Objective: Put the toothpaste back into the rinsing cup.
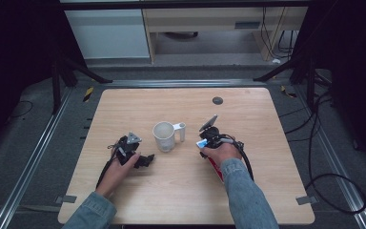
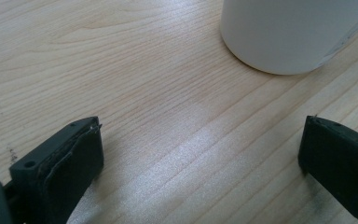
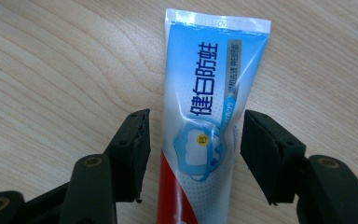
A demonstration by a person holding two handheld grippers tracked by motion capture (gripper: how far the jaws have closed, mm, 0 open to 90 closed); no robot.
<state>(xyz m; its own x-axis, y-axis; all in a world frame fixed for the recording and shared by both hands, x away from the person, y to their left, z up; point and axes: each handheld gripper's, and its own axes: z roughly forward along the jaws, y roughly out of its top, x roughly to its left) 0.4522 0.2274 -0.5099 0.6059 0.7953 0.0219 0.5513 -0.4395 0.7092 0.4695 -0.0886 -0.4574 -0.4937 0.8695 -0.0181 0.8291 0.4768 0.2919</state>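
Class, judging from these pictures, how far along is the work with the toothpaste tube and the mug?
Done: nothing yet; the mug stands empty. In hand: the right claw straddles the toothpaste tube lying on the table, pads not touching. Left: gripping and lifting it. The left claw waits open.

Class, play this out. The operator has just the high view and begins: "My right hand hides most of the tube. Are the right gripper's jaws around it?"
Observer: Yes. The toothpaste tube lies flat between the right gripper's jaws, with a gap on each side, so the pads are not pressing it.
Operator: Which end points away from the gripper?
Observer: The flat crimped end. The tube is blue there and red nearer the camera.
Operator: And the left gripper?
Observer: The left gripper is wide open over bare table, with the white mug just ahead.
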